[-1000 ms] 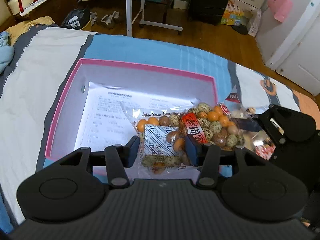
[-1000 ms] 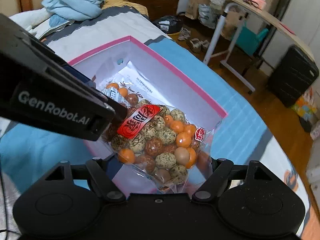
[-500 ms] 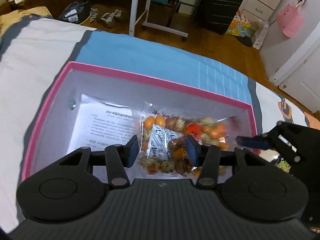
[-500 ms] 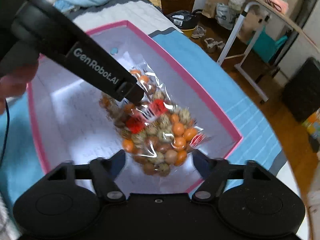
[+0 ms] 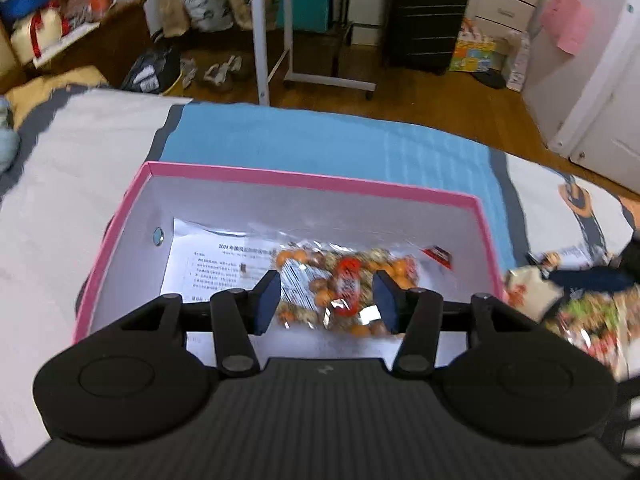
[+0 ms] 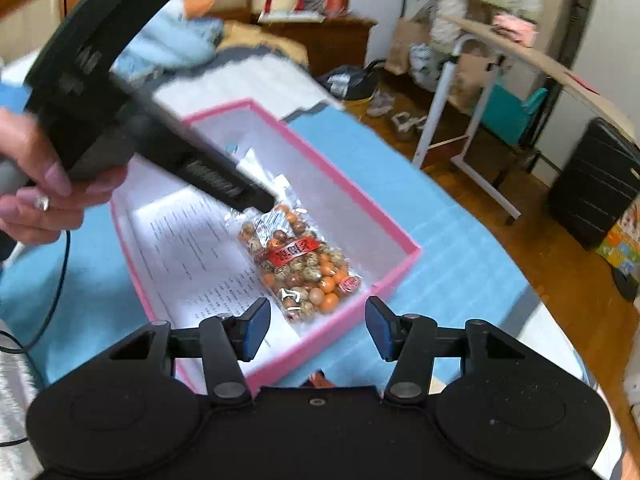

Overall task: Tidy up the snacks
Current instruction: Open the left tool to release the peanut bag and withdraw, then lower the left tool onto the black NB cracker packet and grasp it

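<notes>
A clear bag of orange and speckled round snacks [image 5: 344, 280] [image 6: 298, 262] lies on the floor of the pink-rimmed box [image 5: 312, 178] [image 6: 394, 240]. My left gripper [image 5: 326, 302] [image 6: 260, 200] reaches down into the box. Its jaws are opening, the bag's near end sits between them, and the pads are just off it. My right gripper [image 6: 318, 328] hovers above the box's near corner. Its jaws are closing with nothing between them. In the left wrist view the right gripper [image 5: 580, 278] is a blur beside the box.
A printed sheet [image 5: 208, 260] [image 6: 192, 240] lines the box floor. More snack packs [image 5: 592, 320] lie blurred on the blue and white bed cover [image 5: 320, 140]. A hand [image 6: 40, 196] holds the left gripper. A rolling table [image 6: 500, 60] and a suitcase [image 5: 424, 20] stand on the floor.
The bag went from hanging between both grippers to lying in the box. The right gripper let go, drew back and narrowed. The left gripper sank with the bag and widened slightly.
</notes>
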Available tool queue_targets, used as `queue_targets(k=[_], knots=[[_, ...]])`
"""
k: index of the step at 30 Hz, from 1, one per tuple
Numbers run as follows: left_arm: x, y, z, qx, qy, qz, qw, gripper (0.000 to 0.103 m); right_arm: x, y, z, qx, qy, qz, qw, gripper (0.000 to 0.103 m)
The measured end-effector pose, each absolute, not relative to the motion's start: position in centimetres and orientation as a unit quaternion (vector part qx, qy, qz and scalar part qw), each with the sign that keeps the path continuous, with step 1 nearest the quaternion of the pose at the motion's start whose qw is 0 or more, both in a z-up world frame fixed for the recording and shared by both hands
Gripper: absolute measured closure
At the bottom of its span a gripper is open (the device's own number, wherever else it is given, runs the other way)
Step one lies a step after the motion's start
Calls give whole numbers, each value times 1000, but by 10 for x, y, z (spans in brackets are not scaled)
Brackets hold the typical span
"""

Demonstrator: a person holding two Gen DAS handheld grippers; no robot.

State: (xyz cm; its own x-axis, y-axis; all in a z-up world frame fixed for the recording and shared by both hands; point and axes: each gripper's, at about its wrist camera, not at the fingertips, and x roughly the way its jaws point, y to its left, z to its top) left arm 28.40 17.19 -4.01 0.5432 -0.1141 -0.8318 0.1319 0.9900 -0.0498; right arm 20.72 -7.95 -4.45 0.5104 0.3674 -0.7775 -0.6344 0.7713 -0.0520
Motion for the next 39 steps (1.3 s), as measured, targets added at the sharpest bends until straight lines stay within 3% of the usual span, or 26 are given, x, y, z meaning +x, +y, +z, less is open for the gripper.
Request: queue_targets(k=[9, 16, 25, 31, 39], knots=[[198, 116, 9, 49, 443, -145, 883, 33, 149, -164, -7, -125, 363, 251, 889, 36], [153, 59, 28, 72, 423, -219, 876, 29, 88, -216, -8, -130, 348, 191, 909, 36], [142, 5, -2, 114, 426, -257, 860, 28, 55, -252, -68, -82, 387, 153, 906, 36], [160, -22, -31, 119, 429, -221, 868, 29, 58, -248, -116, -113, 396, 148, 899, 40], [160, -59, -40, 49, 473, -286, 832, 35, 76, -252, -160, -126, 408, 133, 895, 39]])
